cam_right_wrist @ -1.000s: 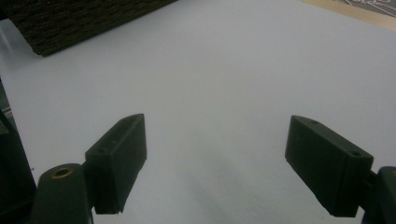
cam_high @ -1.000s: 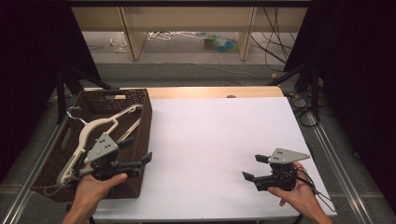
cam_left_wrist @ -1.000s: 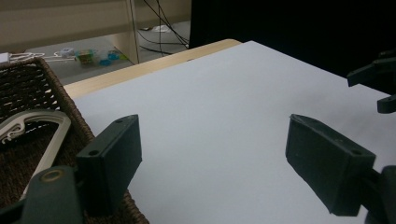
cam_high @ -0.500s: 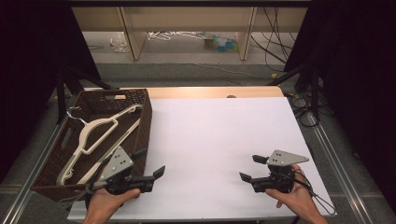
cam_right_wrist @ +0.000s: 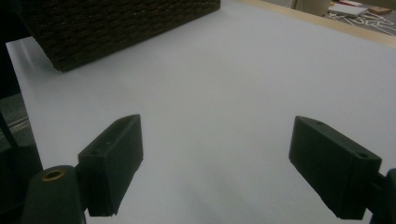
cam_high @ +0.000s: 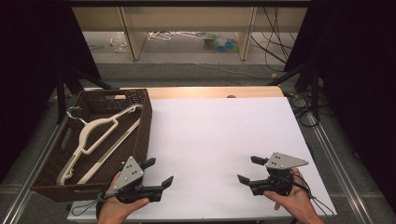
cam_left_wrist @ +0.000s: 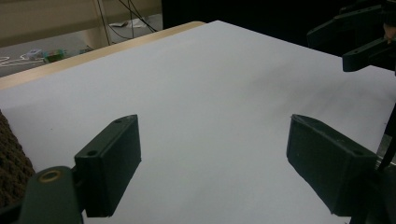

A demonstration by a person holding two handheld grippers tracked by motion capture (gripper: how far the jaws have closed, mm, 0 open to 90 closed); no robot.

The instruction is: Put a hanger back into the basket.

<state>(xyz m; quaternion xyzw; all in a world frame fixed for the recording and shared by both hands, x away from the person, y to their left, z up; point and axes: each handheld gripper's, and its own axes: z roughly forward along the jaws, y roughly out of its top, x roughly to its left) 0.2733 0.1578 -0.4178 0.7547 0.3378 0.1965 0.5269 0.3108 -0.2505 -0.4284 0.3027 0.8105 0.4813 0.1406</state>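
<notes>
High view: left gripper (cam_high: 156, 173) hovering over the white table (cam_high: 219, 140) at its near left, jaws spread wide, holding nothing. White hanger (cam_high: 95, 135) lying in the brown wicker basket (cam_high: 144, 116), just beside and beyond that gripper, not touching it. Right gripper (cam_high: 247, 170) hovering near right, jaws wide, empty, well apart from the hanger

Left gripper view: jaws gaping over bare white surface; basket edge (cam_left_wrist: 11, 158) showing at left

Right gripper view: jaws standing wide; basket (cam_right_wrist: 116, 28) sitting far ahead

A white sheet covers the surface (cam_high: 224, 140), leaving a wooden strip at its far edge. A brown wicker basket (cam_high: 140, 126) rests on its left side.
</notes>
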